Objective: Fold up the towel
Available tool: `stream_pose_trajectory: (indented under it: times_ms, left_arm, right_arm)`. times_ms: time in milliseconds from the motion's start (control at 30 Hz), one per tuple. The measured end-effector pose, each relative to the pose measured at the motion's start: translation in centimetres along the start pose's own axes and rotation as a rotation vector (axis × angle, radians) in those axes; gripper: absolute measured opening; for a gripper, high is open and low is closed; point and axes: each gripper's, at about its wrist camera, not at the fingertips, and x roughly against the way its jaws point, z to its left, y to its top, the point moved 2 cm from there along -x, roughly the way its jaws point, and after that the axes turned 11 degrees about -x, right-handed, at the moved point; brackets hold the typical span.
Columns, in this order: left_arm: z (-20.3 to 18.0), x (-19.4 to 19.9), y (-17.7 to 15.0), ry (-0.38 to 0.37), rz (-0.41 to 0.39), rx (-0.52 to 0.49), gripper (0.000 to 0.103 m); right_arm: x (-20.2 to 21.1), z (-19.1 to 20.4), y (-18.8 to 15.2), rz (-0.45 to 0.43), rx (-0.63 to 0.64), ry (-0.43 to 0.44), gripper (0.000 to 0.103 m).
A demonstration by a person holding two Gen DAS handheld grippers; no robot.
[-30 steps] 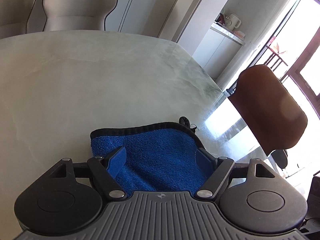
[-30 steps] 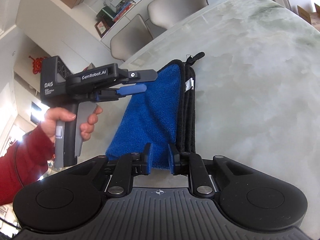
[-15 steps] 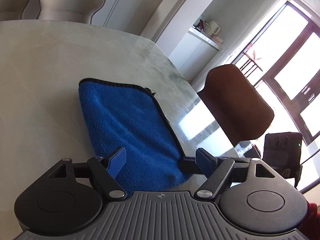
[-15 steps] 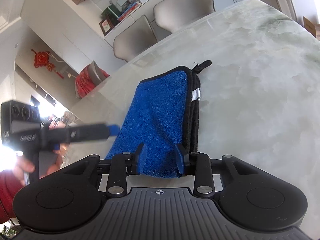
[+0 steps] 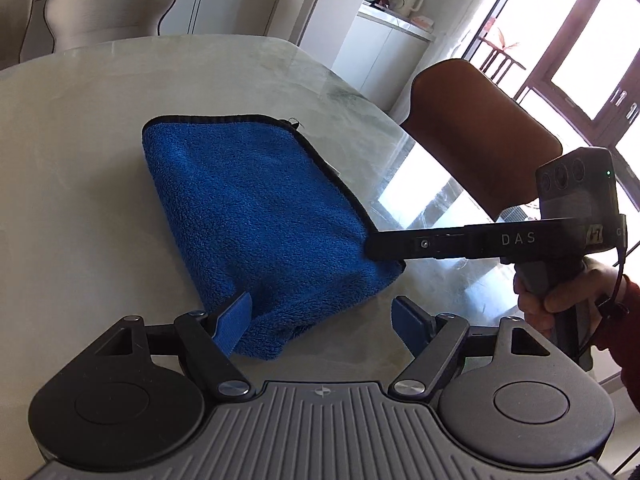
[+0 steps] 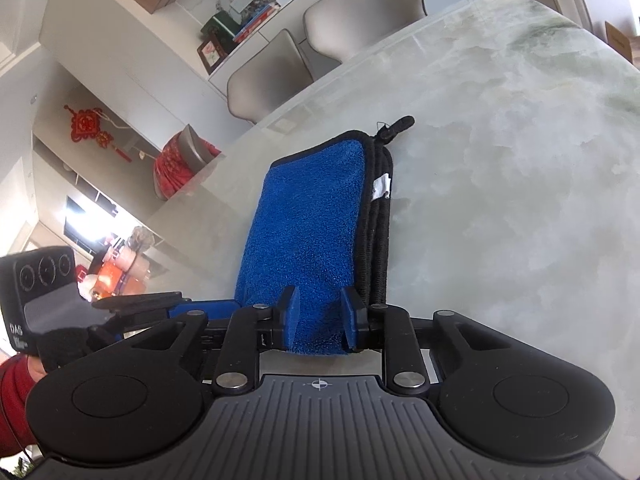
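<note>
A blue towel (image 5: 256,216) with black trim lies folded into a narrow stack on the marble table (image 5: 80,200). My left gripper (image 5: 322,320) hovers open at its near end, the left pad beside the towel's near corner and nothing between the pads. My right gripper (image 6: 320,312) sits on the towel's (image 6: 308,232) near end. Its jaws are closing, with blue cloth filling the gap between them. In the left wrist view the right gripper (image 5: 376,246) reaches in from the right onto the towel's near right corner. In the right wrist view the left gripper (image 6: 192,306) is low at the left.
A brown chair (image 5: 480,132) stands at the table's right edge, and pale chairs (image 5: 108,4) stand on the far side. The table edge (image 6: 192,192) runs close along the towel's left side. Bare marble (image 6: 520,200) spreads to the towel's right. A hand in a red sleeve (image 5: 628,320) holds the right gripper.
My left gripper has pulled back off the towel to its near end, still open. The right gripper has stayed at the near end, its jaws narrower than half a second ago.
</note>
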Motion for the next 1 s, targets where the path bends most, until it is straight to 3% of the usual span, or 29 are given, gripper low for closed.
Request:
stream_pose_trajectory:
  times_ms: [33, 100, 200, 367, 533, 1000]
  left_arm:
    - [-0.2, 0.3, 0.1, 0.011, 0.0, 0.006, 0.08]
    - [-0.7, 0.7, 0.3, 0.034, 0.001, 0.017, 0.082]
    - [-1.3, 1.5, 0.5, 0.087, -0.002, 0.03, 0.09]
    - [-2.5, 2.9, 0.5, 0.164, -0.005, 0.022, 0.1]
    - [-3.6, 4.3, 0.1, 0.209, -0.016, 0.007, 0.101]
    - [-5.9, 7.7, -1.1, 0.328, -0.047, 0.01, 0.103]
  right_arm:
    - [0.2, 0.5, -0.1, -0.004, 0.017, -0.007, 0.034]
    - [0.5, 1.4, -0.3, -0.014, 0.044, -0.005, 0.055]
    - [1.3, 2.8, -0.6, -0.042, 0.078, -0.023, 0.074]
    - [2.6, 3.2, -0.8, -0.078, 0.076, -0.083, 0.093]
    - [3.9, 2.7, -1.3, -0.118, 0.037, -0.141, 0.102]
    - [5.7, 4.7, -4.5, -0.115, 0.13, -0.321, 0.102]
